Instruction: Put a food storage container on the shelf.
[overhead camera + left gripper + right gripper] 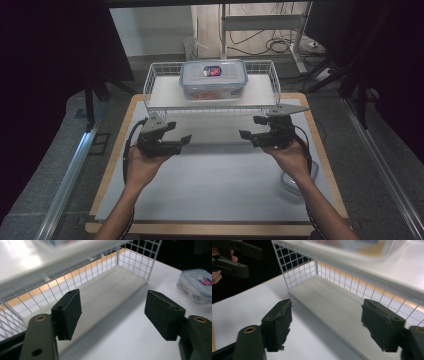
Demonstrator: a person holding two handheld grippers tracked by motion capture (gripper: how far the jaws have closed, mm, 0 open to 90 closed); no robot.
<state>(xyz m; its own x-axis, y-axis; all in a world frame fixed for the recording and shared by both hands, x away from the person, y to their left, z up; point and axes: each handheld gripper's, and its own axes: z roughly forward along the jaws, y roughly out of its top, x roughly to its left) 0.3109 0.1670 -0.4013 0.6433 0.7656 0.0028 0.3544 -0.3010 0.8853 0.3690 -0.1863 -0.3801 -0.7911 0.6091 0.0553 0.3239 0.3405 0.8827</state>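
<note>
A clear food container (213, 80) with a blue-rimmed lid and a red and blue label stands on the top shelf of a white wire rack (149, 86) at the back of the table. My left gripper (179, 132) hovers in front of the rack's left end, open and with nothing in it. My right gripper (250, 127) hovers before the rack's right end, likewise open and holding nothing. In the left gripper view the pads (68, 312) frame the rack's lower shelf (117, 287). The right gripper view shows the same shelf (332, 305) between its pads (278, 322).
A second clear container (197, 285) lies on the white tabletop; in the high view it (295, 181) sits beside my right forearm. The left gripper (233, 257) shows at the upper left of the right gripper view. The table's wooden edge (110, 165) runs along both sides.
</note>
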